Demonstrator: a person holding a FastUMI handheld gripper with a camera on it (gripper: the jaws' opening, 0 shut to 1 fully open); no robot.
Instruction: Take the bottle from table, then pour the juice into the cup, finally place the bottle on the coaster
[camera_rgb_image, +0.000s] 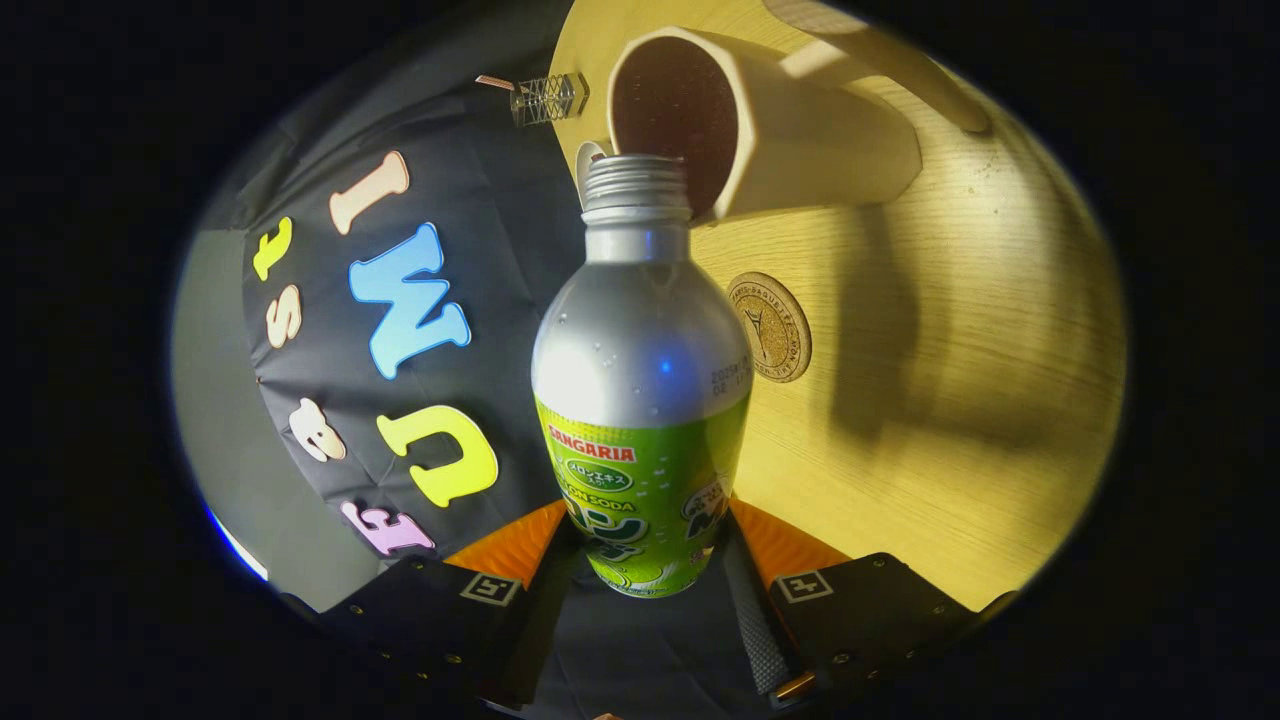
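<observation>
My fingers (640, 575) grip the bottle (640, 400) on both sides, tilted sideways. Its open mouth sits right at the cup (800, 140) rim. A round coaster (772, 328) lies nearby on the tabletop (980, 400).

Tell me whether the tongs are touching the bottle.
Touching. In the gripper view, the tongs press on both sides of the bottle, holding it tilted toward the cup.

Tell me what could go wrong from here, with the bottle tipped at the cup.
1. The bottle, clamped low on its body by the hand-held gripper, has its open neck right at the cup rim; a slight drift could spill juice onto the table.
2. Bumping the rim may shove the cup.
3. The coaster lies close beside the cup, so any spill might wet it.
</observation>
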